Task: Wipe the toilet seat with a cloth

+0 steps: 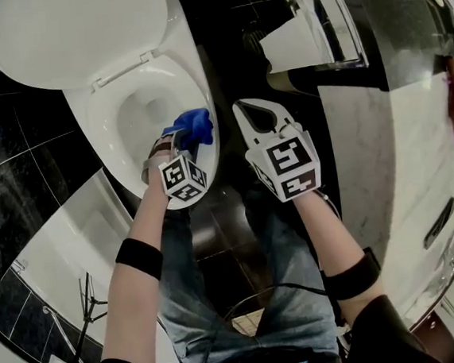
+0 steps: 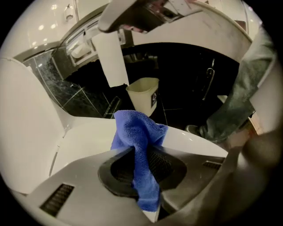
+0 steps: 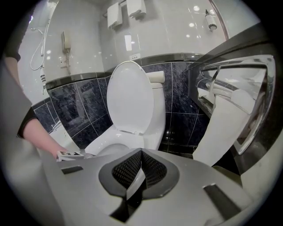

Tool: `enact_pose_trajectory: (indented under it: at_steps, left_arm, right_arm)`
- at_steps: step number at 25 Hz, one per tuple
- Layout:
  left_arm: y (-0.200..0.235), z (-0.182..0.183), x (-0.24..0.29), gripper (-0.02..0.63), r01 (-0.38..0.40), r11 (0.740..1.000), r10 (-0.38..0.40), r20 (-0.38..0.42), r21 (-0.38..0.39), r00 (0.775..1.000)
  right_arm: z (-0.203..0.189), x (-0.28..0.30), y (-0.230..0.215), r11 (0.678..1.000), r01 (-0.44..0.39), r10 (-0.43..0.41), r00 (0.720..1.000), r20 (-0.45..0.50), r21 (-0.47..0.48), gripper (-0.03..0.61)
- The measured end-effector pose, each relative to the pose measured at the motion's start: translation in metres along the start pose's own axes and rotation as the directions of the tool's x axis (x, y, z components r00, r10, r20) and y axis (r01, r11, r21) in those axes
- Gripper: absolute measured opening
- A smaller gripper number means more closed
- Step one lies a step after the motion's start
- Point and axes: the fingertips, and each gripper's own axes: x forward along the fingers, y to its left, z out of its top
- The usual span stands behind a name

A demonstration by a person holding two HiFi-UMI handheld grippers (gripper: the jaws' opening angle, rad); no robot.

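Note:
A white toilet stands with its lid [image 1: 77, 31] raised and its seat [image 1: 199, 91] down over the bowl. My left gripper [image 1: 182, 145] is shut on a blue cloth [image 1: 193, 125], which rests on the seat's near right rim. In the left gripper view the cloth [image 2: 139, 137] bunches out past the gripper [image 2: 141, 154] onto the seat [image 2: 88, 141]. My right gripper [image 1: 241, 105] hangs just right of the toilet over the dark floor, shut and empty. In its own view the right gripper [image 3: 140, 152] faces the upright lid [image 3: 130, 97] and the seat [image 3: 106, 145].
A strip of toilet paper [image 1: 293, 42] hangs from a holder on the right wall, above a small white bin [image 2: 143, 95] on the dark tiled floor. A pale counter [image 1: 385, 161] runs along the right. The person's legs [image 1: 246, 294] stand in front of the bowl.

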Motion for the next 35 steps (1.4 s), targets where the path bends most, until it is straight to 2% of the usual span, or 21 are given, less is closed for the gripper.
enact_pose_trajectory:
  at_steps: [5, 10, 18, 20, 22, 26, 30, 33, 35]
  left_arm:
    - [-0.05, -0.017, -0.023, 0.074, 0.029, 0.992, -0.027, -0.018, 0.119, 0.999]
    - [-0.081, -0.031, -0.038, 0.074, 0.036, 0.97, -0.027, -0.042, 0.241, 0.999]
    - [-0.122, -0.071, -0.072, 0.072, 0.031, 0.953, -0.005, -0.089, 0.3, 0.996]
    - [-0.127, -0.074, -0.076, 0.072, 0.024, 0.958, 0.002, -0.089, 0.287, 0.996]
    - [-0.128, -0.073, -0.08, 0.074, 0.017, 0.971, 0.002, -0.077, 0.237, 0.997]
    - [-0.106, -0.056, -0.098, 0.074, -0.043, 0.997, 0.044, -0.011, 0.064, 0.999]
    - [-0.061, -0.048, -0.129, 0.075, -0.124, 0.989, 0.126, 0.022, -0.084, 0.992]
    - [-0.012, -0.042, -0.162, 0.077, -0.177, 0.977, 0.183, 0.048, -0.12, 0.982]
    - [0.019, -0.042, -0.18, 0.077, -0.205, 0.974, 0.211, 0.054, -0.091, 0.976]
  right_arm:
    - [-0.009, -0.004, 0.015, 1.0, 0.0, 0.0, 1.0, -0.02, 0.002, 0.02]
    - [-0.012, -0.009, 0.04, 1.0, -0.017, 0.017, 0.999, -0.033, 0.007, 0.02]
    - [-0.018, -0.026, 0.067, 0.999, -0.034, 0.033, 0.998, -0.057, -0.012, 0.02]
    - [-0.021, -0.028, 0.071, 0.999, -0.035, 0.034, 0.997, -0.065, -0.02, 0.02]
    - [-0.022, -0.028, 0.078, 0.999, -0.041, 0.039, 0.997, -0.073, -0.029, 0.02]
    - [-0.016, -0.031, 0.09, 0.998, -0.047, 0.043, 0.996, -0.084, -0.051, 0.02]
    - [-0.002, -0.043, 0.104, 0.998, -0.028, 0.023, 0.996, -0.084, -0.059, 0.02]
    - [0.017, -0.054, 0.123, 0.998, -0.014, 0.01, 0.998, -0.069, -0.055, 0.02]
    - [0.026, -0.062, 0.135, 0.999, 0.005, -0.008, 0.999, -0.049, -0.046, 0.02]
